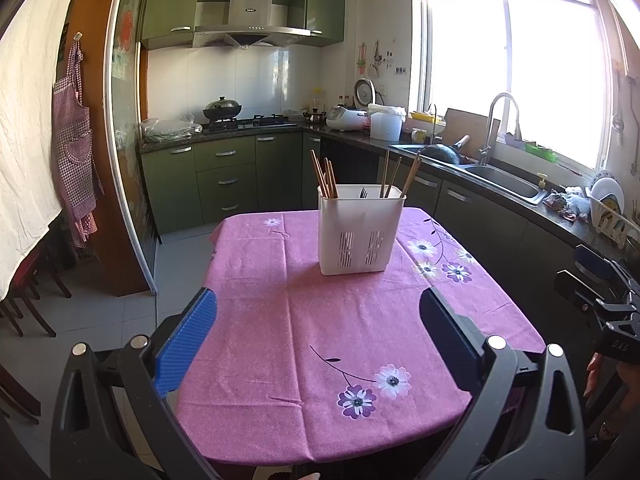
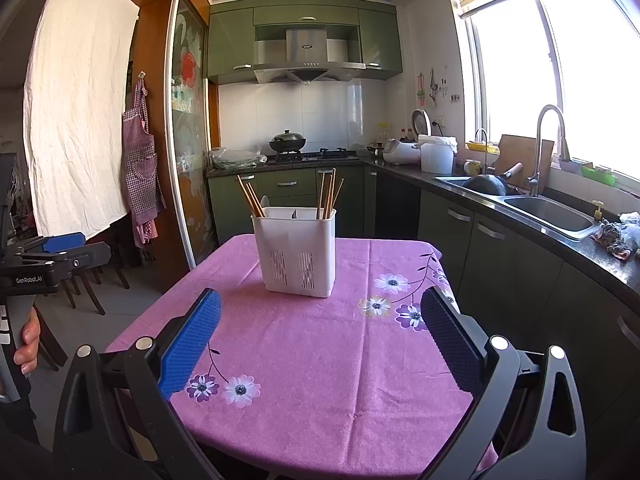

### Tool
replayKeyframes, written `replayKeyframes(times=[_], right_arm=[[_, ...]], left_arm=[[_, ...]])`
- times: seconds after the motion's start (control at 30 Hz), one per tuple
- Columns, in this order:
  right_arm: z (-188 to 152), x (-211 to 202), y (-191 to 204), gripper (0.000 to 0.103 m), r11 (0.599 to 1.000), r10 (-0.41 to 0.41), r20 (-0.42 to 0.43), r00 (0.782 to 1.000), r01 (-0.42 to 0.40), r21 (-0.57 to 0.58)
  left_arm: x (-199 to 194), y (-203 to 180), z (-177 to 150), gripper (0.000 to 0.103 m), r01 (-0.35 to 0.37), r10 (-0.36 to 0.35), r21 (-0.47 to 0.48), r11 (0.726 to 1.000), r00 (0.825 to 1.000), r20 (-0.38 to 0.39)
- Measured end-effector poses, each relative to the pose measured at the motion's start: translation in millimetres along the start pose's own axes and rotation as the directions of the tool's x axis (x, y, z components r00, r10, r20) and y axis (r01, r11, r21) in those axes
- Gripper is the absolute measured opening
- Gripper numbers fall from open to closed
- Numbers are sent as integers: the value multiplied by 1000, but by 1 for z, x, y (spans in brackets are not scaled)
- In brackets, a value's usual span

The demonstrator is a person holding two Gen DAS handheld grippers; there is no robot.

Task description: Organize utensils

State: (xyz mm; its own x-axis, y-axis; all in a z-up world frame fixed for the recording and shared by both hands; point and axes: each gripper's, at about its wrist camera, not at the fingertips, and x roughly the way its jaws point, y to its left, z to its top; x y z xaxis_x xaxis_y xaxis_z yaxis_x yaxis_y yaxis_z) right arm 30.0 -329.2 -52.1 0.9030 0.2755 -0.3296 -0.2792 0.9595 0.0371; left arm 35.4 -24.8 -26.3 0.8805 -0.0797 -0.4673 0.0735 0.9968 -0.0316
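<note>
Both wide open, nothing held — left gripper (image 1: 318, 344) and right gripper (image 2: 320, 344) hover over the pink tablecloth (image 1: 320, 360). Ahead, at the far end, the white utensil caddy (image 2: 298, 250) holds chopsticks (image 2: 326, 196) upright — sorting looks done or unstarted; next, reach in.

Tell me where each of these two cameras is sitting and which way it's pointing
Left wrist: rides the left gripper, open, looking along its fingers across the pink tablecloth to the white utensil holder; the right gripper's body shows at the right edge.
Right wrist: rides the right gripper, open, facing the same holder from further right; the left gripper and a hand show at the left edge.
Shared: the holder with chopsticks, the tablecloth, the green kitchen and sink.
</note>
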Motion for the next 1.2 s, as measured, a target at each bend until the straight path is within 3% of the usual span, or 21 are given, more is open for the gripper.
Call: replayKeyframes(times=[1.2], right_arm=[[-6,6,1,98,1000,-2,-13,1000,2,2]], left_arm=[[8,-5,-3,96,26,-26,12,1000,999,-31]])
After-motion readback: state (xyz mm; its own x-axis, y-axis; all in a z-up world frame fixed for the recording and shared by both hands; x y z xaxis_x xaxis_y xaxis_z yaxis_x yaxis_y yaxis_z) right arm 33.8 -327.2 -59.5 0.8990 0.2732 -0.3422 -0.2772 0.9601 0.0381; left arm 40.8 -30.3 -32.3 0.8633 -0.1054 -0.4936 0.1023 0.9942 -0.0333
